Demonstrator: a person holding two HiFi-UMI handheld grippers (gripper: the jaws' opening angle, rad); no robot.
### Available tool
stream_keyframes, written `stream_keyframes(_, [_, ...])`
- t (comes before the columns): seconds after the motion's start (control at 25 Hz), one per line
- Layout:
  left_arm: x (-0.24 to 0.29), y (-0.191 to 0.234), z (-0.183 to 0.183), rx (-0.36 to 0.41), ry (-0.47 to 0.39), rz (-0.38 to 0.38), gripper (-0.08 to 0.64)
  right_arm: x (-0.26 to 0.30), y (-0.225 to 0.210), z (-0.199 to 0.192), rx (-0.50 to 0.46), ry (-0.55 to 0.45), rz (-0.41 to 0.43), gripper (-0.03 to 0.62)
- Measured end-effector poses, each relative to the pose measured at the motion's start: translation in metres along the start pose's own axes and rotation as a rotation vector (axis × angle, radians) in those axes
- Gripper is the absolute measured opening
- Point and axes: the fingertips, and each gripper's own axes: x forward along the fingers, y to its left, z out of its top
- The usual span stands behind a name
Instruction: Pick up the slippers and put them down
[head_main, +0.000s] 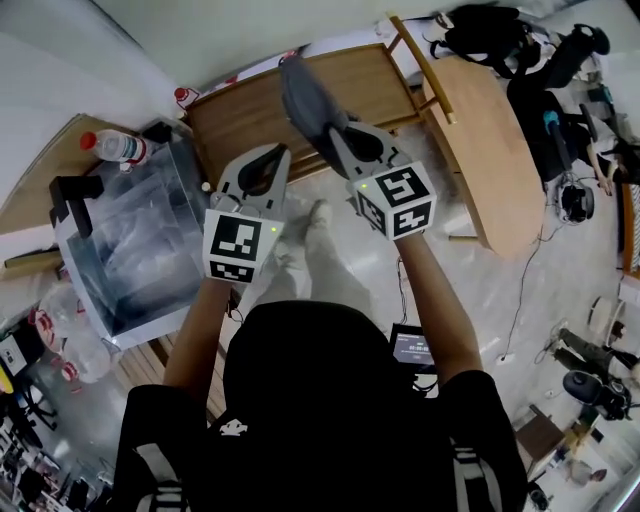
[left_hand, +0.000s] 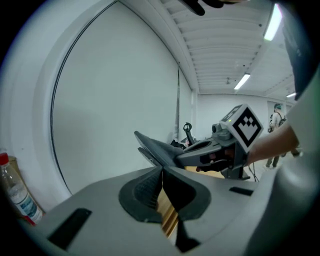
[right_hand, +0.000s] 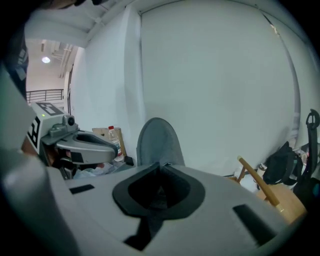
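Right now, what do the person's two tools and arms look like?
The left tool and right tool are grey and loop-shaped with black pads. Each carries a white cube of black square markers and a small green light. The person wears short black sleeves.

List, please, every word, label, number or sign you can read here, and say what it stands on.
No text is readable.
Bottle label: too blurred to read.
Small screen on the floor: too small to read.
Cubes on the left gripper and right gripper: square marker patterns only, no words.
Slipper: no print.
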Motion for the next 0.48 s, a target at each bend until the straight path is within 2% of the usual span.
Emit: stream_keyframes(0.48, [-0.055,-0.032,0.024,0.075,-0.096,-0.068,0.006,-0.071,0.044,0.013,0.005,-0.097,-0.115,0.0])
